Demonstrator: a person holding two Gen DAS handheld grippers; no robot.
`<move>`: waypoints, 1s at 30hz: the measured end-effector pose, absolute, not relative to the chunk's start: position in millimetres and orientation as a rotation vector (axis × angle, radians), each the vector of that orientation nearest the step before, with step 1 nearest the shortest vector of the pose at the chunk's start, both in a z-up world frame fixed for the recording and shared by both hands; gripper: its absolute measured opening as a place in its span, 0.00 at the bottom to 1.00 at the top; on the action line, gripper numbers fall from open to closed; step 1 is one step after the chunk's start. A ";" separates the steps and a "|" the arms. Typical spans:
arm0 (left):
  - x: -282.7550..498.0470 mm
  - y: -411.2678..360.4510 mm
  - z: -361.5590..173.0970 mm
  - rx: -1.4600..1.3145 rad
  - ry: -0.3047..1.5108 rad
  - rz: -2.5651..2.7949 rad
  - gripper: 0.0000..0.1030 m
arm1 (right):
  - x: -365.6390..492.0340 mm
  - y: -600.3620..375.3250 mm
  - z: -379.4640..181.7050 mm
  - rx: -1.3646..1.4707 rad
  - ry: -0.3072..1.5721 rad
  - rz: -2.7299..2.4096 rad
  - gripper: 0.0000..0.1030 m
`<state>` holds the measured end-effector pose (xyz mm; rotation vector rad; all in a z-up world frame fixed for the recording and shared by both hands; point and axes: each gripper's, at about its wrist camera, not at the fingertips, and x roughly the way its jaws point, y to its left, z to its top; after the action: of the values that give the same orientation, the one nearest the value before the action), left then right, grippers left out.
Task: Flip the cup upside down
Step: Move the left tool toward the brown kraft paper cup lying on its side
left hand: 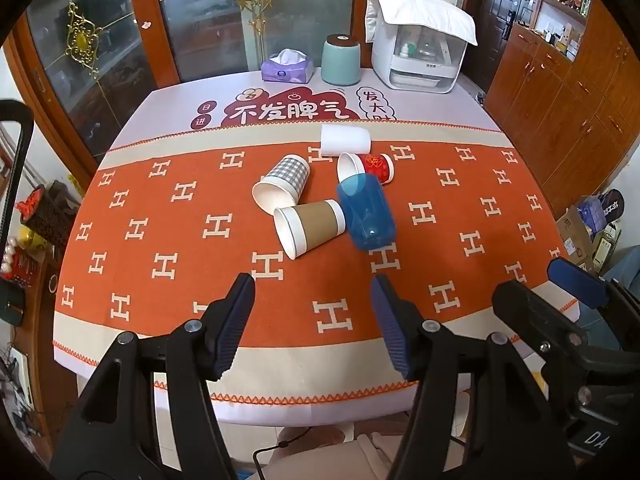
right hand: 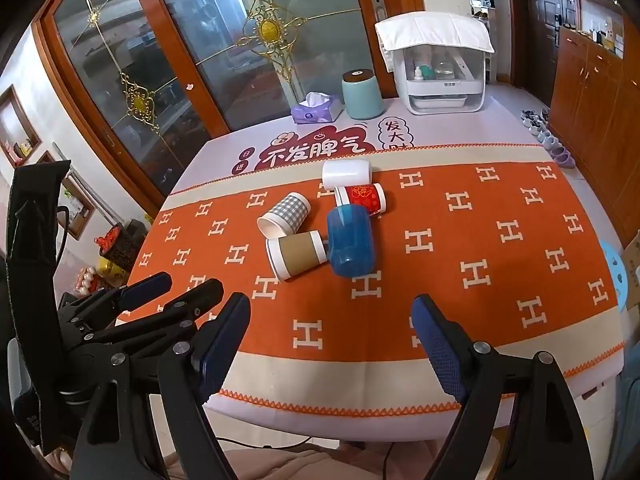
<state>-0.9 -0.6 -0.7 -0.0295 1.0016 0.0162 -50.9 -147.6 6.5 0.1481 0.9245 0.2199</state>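
Several cups lie on their sides in a cluster mid-table: a blue plastic cup (left hand: 366,216) (right hand: 350,240), a brown-sleeved paper cup (left hand: 310,227) (right hand: 296,254), a grey checked cup (left hand: 282,190) (right hand: 285,215), a red patterned cup (left hand: 366,167) (right hand: 360,198) and a white cup (left hand: 345,140) (right hand: 346,174). My left gripper (left hand: 314,304) is open and empty, above the table's near part, short of the cups. My right gripper (right hand: 332,320) is open and empty, also near the front edge; it shows at the right in the left wrist view (left hand: 576,284).
An orange patterned cloth (left hand: 160,216) covers the table. At the back stand a purple tissue box (left hand: 287,66), a teal canister (left hand: 341,60) and a white covered appliance (left hand: 420,44). Glass doors stand behind, wooden cabinets (left hand: 560,92) to the right.
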 end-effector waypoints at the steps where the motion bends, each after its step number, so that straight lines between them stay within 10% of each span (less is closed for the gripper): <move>1: -1.1 -0.3 -0.7 -0.029 1.000 0.015 0.56 | -50.7 -147.1 5.4 0.149 0.925 0.219 0.82; 30: -0.6 0.7 -1.1 -0.033 1.003 0.015 0.56 | -50.1 -146.1 2.4 0.151 0.930 0.221 0.82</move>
<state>-0.6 0.7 -1.1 -0.0331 1.0035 0.0154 -50.1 -146.1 2.4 0.1513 0.9299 0.2205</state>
